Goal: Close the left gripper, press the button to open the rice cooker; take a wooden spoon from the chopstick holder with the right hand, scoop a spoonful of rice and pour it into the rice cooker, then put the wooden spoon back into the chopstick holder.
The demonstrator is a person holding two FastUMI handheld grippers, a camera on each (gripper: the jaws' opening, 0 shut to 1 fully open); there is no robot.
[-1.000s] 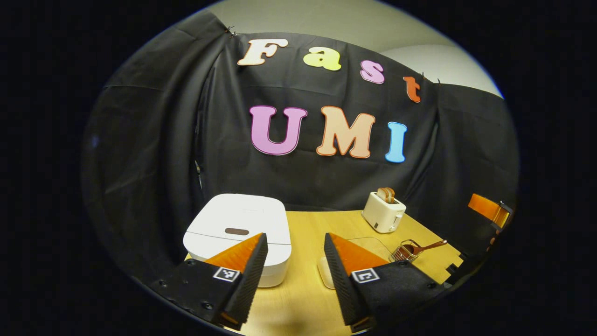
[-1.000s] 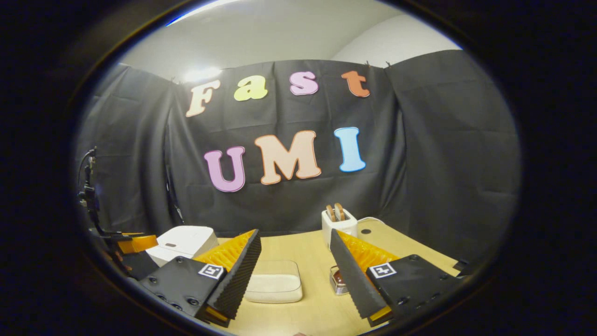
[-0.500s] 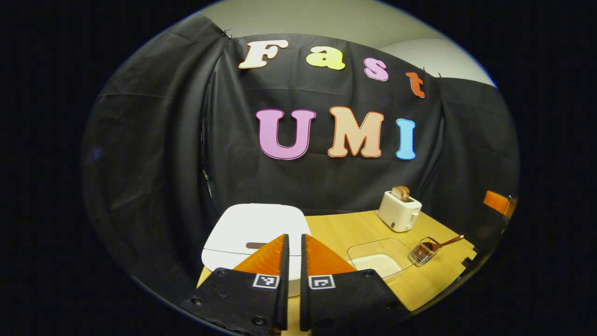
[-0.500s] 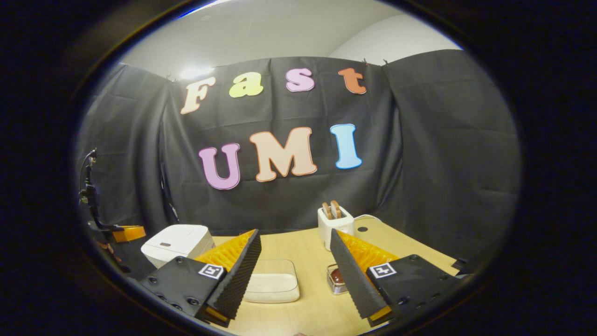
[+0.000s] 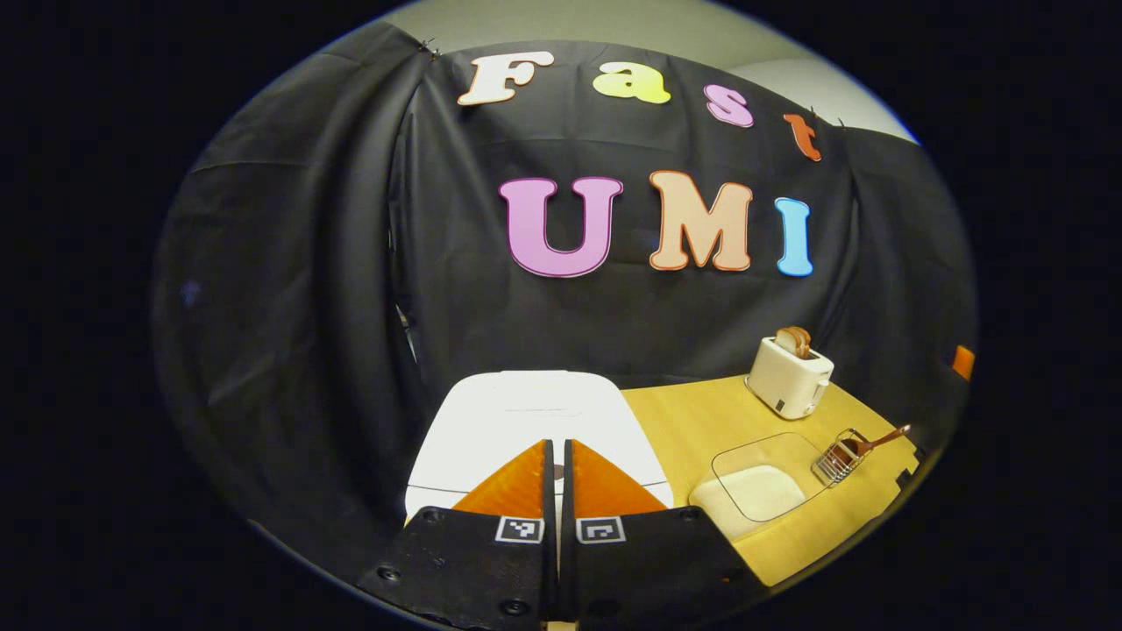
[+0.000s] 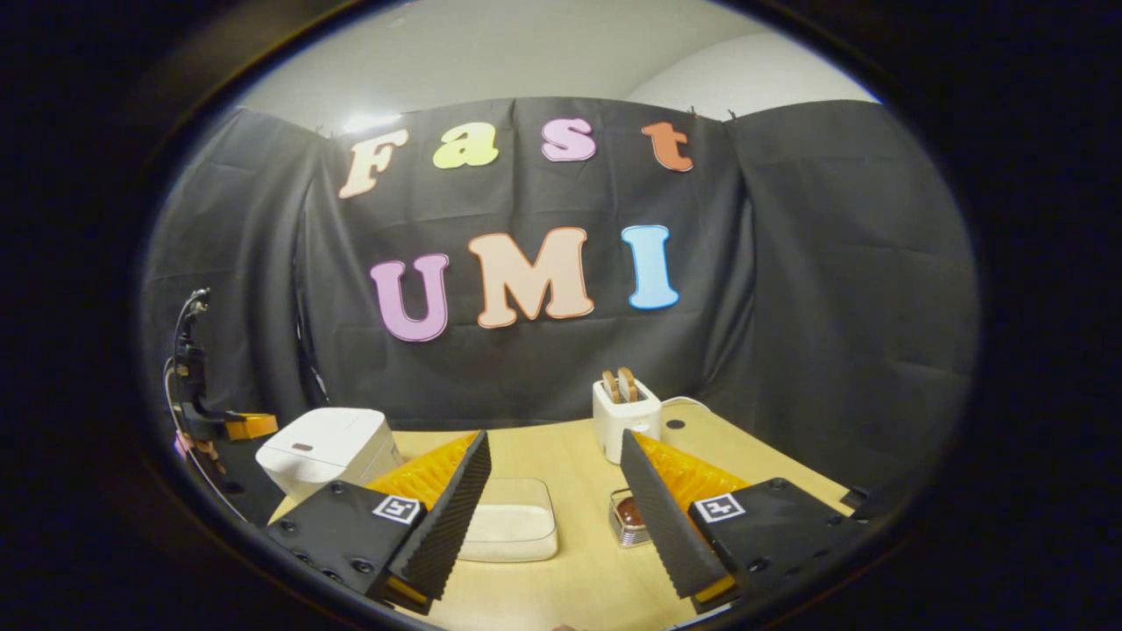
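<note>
The white rice cooker (image 5: 535, 416) stands lid down at the table's left, right in front of my left gripper (image 5: 558, 449). That gripper is shut with nothing between its fingers, and its tips hang over the lid's front, hiding the button. In the right gripper view the cooker (image 6: 326, 443) sits far left, its dark button (image 6: 302, 447) visible, with the left gripper (image 6: 238, 428) beside it. My right gripper (image 6: 554, 443) is open and empty above the table's near side. The wire chopstick holder (image 5: 835, 459) holds the wooden spoon (image 5: 879, 436); the holder (image 6: 626, 517) lies just left of my right finger.
A clear container of rice (image 5: 758, 484) lies between the cooker and the holder; the same container (image 6: 513, 530) sits between my right gripper's fingers, lower down. A white toaster (image 5: 789, 377) with bread stands at the back of the wooden table (image 5: 692, 421). Black cloth walls surround the table.
My left gripper went from open to shut and moved left and forward over the rice cooker's front. The right gripper stayed open and barely shifted.
</note>
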